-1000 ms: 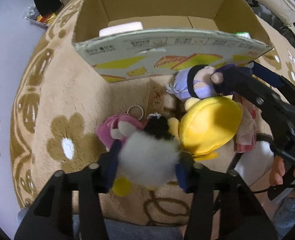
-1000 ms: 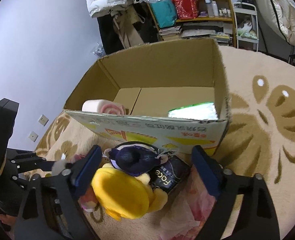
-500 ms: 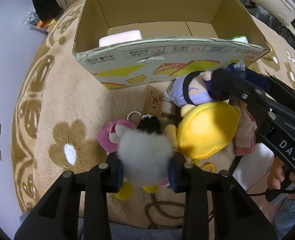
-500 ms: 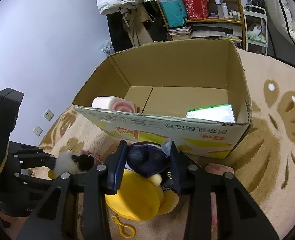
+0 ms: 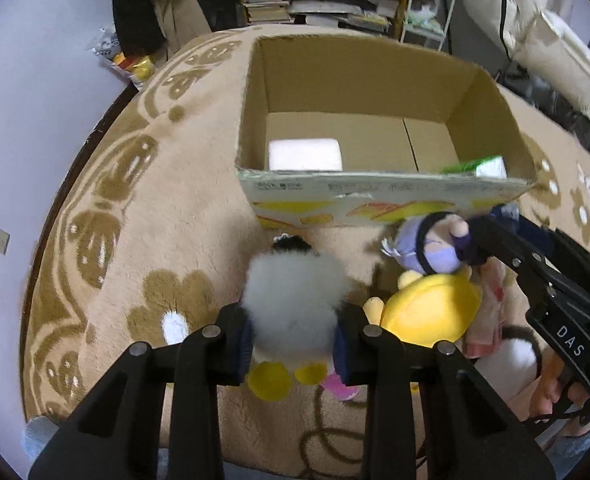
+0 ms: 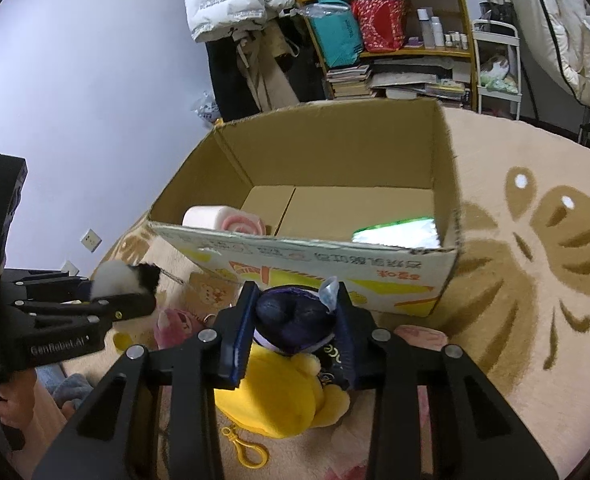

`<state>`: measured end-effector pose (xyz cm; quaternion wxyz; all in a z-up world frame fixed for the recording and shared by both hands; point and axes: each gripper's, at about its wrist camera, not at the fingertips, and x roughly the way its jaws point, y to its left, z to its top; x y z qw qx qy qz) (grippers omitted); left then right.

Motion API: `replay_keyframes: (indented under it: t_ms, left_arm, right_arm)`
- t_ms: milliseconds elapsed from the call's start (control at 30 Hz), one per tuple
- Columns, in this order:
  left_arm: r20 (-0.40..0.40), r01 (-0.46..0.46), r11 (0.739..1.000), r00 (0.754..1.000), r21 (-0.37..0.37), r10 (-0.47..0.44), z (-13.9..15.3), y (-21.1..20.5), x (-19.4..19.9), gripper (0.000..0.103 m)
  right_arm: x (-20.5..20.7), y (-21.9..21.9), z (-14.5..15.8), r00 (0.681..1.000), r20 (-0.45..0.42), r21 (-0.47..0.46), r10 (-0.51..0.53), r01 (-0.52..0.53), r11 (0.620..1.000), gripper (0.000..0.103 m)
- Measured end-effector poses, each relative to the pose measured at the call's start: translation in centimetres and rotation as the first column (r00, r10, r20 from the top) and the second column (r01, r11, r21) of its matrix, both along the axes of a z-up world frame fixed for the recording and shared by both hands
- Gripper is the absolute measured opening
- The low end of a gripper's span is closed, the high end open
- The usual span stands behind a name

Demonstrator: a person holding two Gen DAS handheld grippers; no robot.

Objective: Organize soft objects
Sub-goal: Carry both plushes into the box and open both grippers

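Observation:
My left gripper (image 5: 293,326) is shut on a fluffy white plush with yellow feet (image 5: 295,300), held above the carpet in front of the open cardboard box (image 5: 375,196); it also shows in the right wrist view (image 6: 115,278). My right gripper (image 6: 293,320) is shut on a purple-haired doll (image 6: 293,316), seen in the left wrist view (image 5: 435,246) near the box's front wall. A yellow plush (image 5: 431,312) and a pink plush (image 6: 175,322) lie on the carpet below. The box holds a white-pink roll (image 6: 223,220) and a green packet (image 6: 399,234).
A beige flower-patterned carpet (image 5: 155,220) covers the floor. A small card with a bear print (image 6: 209,292) lies by the box. A pink floral cloth (image 5: 491,312) lies right of the yellow plush. Shelves (image 6: 395,40) and hanging coats stand beyond the box.
Both grippers closed on their plush toys and lifted them, moving toward the box. The white plush rose off the pink plush; the doll rose off the yellow plush.

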<state>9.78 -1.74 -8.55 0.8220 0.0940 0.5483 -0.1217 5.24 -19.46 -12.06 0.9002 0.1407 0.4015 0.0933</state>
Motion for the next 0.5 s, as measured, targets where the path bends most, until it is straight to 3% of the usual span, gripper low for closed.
replay_keyframes:
  t_ms: [500]
  left_arm:
    - [0.191,0.024,0.996,0.981,-0.083,-0.008,4.0,0.1,-1.8,0.030]
  right_arm:
    - [-2.9,-2.5,5.0,0.990,0.104,0.013,-0.094,0.093,0.996,0.038]
